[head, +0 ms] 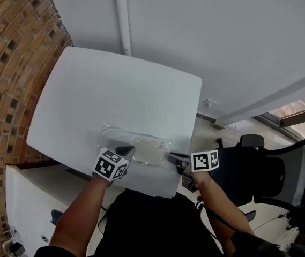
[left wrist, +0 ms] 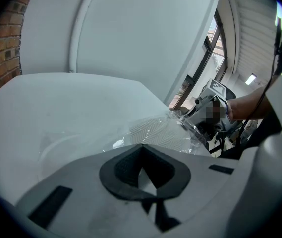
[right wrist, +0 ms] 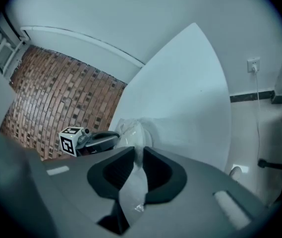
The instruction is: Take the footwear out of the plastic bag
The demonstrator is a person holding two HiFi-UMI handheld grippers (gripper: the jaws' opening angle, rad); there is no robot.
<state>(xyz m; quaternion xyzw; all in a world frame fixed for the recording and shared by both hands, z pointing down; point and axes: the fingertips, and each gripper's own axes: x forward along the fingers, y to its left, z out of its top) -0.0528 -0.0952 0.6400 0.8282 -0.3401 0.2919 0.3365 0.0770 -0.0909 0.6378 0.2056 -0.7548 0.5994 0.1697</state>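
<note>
Still at the opening step, with right gripper (right wrist: 136, 152) clamped on film of the plastic bag (head: 121, 138), left gripper (left wrist: 141, 150) apparently pinched shut on its other end, pale footwear (head: 149, 151) inside near the surface (head: 114, 84) edge; next, probably spreading the mouth.

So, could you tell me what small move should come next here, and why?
Probably ease the right gripper away from the left gripper, stretching the plastic bag open: both seem shut on its opposite ends, with the footwear inside.

footwear (head: 150, 152) indistinct inside plastic bag (head: 113, 138)
</note>
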